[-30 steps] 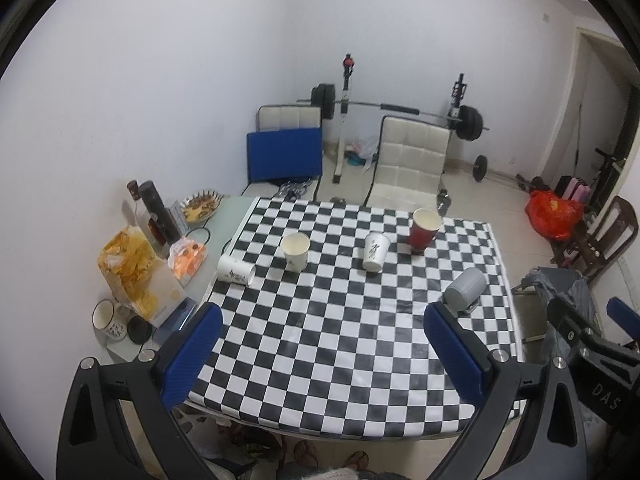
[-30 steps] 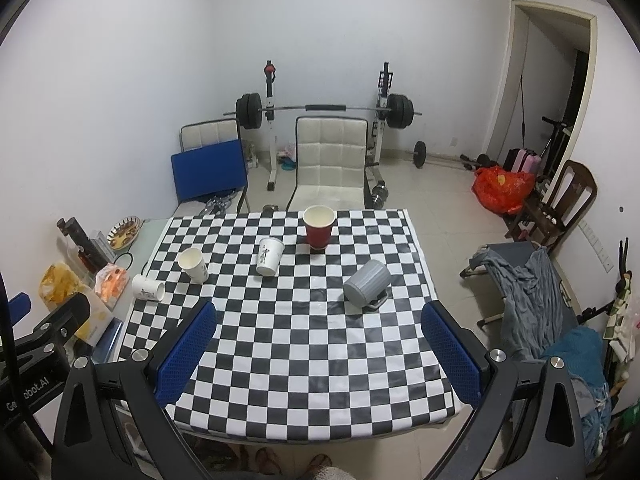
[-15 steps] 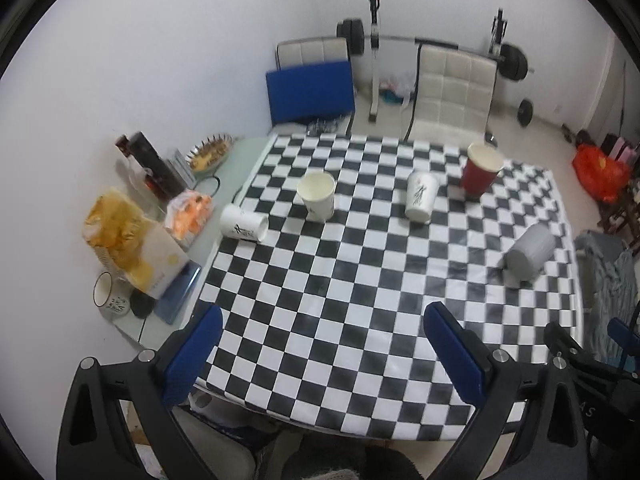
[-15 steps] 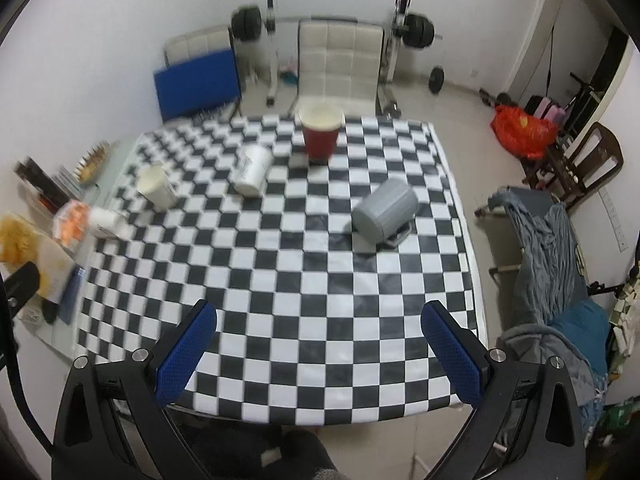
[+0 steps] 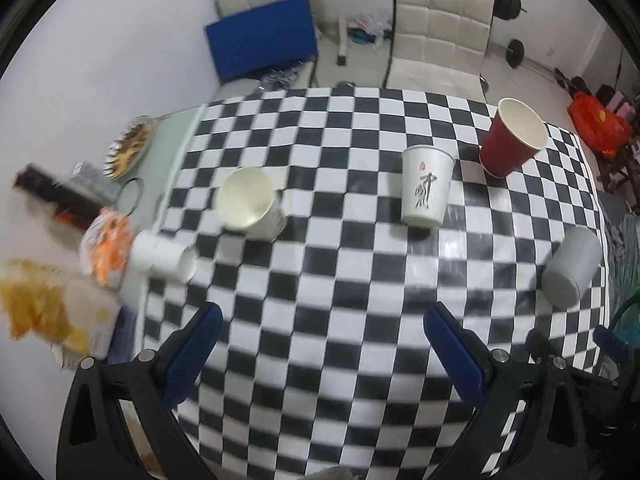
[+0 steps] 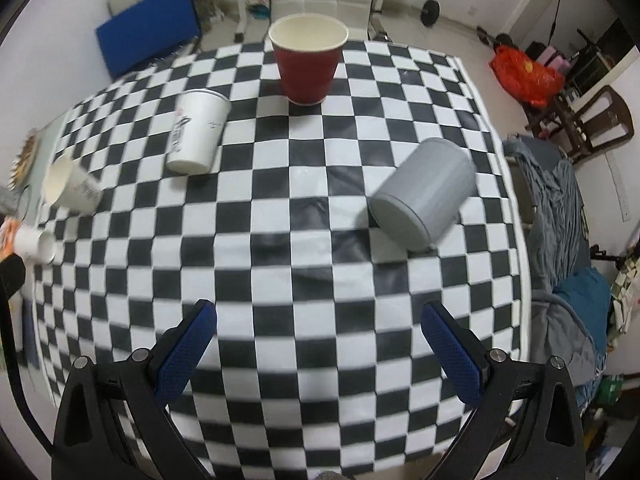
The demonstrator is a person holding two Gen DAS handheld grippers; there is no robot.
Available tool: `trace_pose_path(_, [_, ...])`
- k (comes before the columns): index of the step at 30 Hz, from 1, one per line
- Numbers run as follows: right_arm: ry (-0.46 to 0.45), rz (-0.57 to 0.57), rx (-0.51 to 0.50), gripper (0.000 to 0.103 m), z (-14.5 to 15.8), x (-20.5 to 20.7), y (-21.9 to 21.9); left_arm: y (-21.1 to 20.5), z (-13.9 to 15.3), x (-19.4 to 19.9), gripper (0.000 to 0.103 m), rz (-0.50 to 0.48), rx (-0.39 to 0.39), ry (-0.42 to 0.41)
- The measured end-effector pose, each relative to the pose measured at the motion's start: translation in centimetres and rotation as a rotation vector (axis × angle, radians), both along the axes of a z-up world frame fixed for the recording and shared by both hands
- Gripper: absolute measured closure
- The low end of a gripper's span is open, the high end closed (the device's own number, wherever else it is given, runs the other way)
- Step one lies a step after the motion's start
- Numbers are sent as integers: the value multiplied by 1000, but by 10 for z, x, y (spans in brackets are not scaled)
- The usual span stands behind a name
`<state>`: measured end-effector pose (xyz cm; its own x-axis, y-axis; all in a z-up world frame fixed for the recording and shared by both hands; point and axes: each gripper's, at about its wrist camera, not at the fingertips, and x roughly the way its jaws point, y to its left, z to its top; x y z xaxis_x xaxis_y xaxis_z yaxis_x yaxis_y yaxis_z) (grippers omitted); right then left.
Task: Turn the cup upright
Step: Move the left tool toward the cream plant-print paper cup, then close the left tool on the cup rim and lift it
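Observation:
A grey cup (image 6: 426, 194) lies on its side at the right of the checkered table (image 6: 304, 280), its base toward me; it also shows in the left wrist view (image 5: 572, 272). A small white cup (image 5: 164, 257) lies on its side at the table's left edge, also in the right wrist view (image 6: 34, 244). My right gripper (image 6: 320, 340) is open and empty above the near middle of the table. My left gripper (image 5: 320, 344) is open and empty above the near left part of the table (image 5: 320, 320).
A red cup (image 6: 308, 62), a printed white cup (image 6: 196, 132) and a plain paper cup (image 5: 250, 204) stand upright. Snack bags (image 5: 52, 308), a bottle (image 5: 56, 196) and a dish (image 5: 128, 146) crowd the left edge. Chairs (image 5: 436, 32) stand behind; clothes (image 6: 560, 216) lie to the right.
Both grippers have moved forward and down toward the table, so the cups look larger and nearer. No cup has moved. Both stay open.

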<state>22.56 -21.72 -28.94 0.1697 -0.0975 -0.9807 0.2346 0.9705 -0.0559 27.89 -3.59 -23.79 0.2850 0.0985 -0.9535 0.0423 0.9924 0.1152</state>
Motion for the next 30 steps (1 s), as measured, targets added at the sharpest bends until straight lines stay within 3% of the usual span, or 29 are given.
trace_pose_path(4, [22,-30,12,0,-23,42,4,9,-11,27,0,7,-16,-32])
trace_pose_path(9, [29,-30,48,0,-43,73,20,47,-28,21,1,67,-27,-128])
trace_pose_path(18, [9,166,81,0,-68,108,97,113,-84,7,1,152,-44,-200])
trace_pose_path(23, [15,259,58,0,-84,117,131,116,-101,13,1,107,-62,-294])
trace_pose_path(30, [29,309,2,0,-101,121,144,105,-120,29,1,-21,-73,-406])
